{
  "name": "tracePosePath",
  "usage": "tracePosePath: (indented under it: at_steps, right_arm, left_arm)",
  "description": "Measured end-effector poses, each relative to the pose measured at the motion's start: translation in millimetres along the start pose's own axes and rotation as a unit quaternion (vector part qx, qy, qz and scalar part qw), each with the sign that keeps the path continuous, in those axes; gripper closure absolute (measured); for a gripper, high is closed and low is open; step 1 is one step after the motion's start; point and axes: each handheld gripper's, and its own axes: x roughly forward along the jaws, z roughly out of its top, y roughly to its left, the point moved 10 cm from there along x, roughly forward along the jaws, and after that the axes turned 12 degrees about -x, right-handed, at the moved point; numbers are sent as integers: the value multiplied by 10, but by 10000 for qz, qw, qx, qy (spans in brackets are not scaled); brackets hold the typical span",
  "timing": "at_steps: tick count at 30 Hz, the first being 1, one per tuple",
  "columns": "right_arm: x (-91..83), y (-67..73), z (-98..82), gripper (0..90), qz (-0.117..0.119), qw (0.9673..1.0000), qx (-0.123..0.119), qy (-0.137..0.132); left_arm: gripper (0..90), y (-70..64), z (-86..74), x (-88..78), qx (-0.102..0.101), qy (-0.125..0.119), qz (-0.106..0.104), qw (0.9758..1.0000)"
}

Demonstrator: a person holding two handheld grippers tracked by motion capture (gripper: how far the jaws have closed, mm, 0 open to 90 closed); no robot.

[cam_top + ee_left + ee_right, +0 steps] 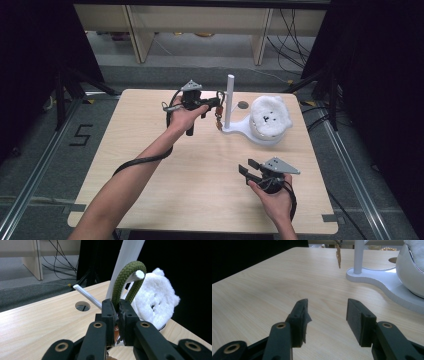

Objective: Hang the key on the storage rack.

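Note:
My left gripper [216, 102] is shut on an olive green rope loop [124, 277], held above the table right beside the white pole [230, 97] of a stand. In the left gripper view my left gripper [117, 307] pinches the loop's two strands, and the top of the loop arches over the tip of a short white peg [139, 274]. A small brown pendant [218, 121] dangles below the loop. My right gripper [248, 168] stands open and holds nothing near the table's front right; its jaws [327, 312] point toward the stand.
The white stand base [239, 129] carries a bowl with a fluffy white ball [270, 116]. A round hole [243, 105] is in the table behind the pole. The pendant [338, 255], pole [358, 255] and base [374, 277] lie ahead of my right gripper.

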Motion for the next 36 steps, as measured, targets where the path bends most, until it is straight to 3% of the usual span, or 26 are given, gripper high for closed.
tracePosePath:
  at_steps: [1,20,29,33,34,36]
  right_arm:
    - [-1,29,-6,528,30,9999,150,24]
    - [-8,8,-25,526,53,9999,106,34]
    - [-21,9,-33,522,16,9998,184,61]
    - [-31,-22,-39,519,-32,9999,31,90]
    - [-44,-13,-40,518,-47,9998,159,128]
    - [-19,-24,-24,518,-39,9999,99,9]
  left_arm:
    - [833,3,-1,4,7,8,16,10000]
    - [798,-3,7,112,31,26,126,9999]
    - [659,1,16,20,446,-69,307,9985]
    - [614,46,-11,-77,621,-48,443,9971]
    - [597,56,-20,-102,652,-18,476,9967]
    - [558,87,-36,-161,737,4,536,9958]
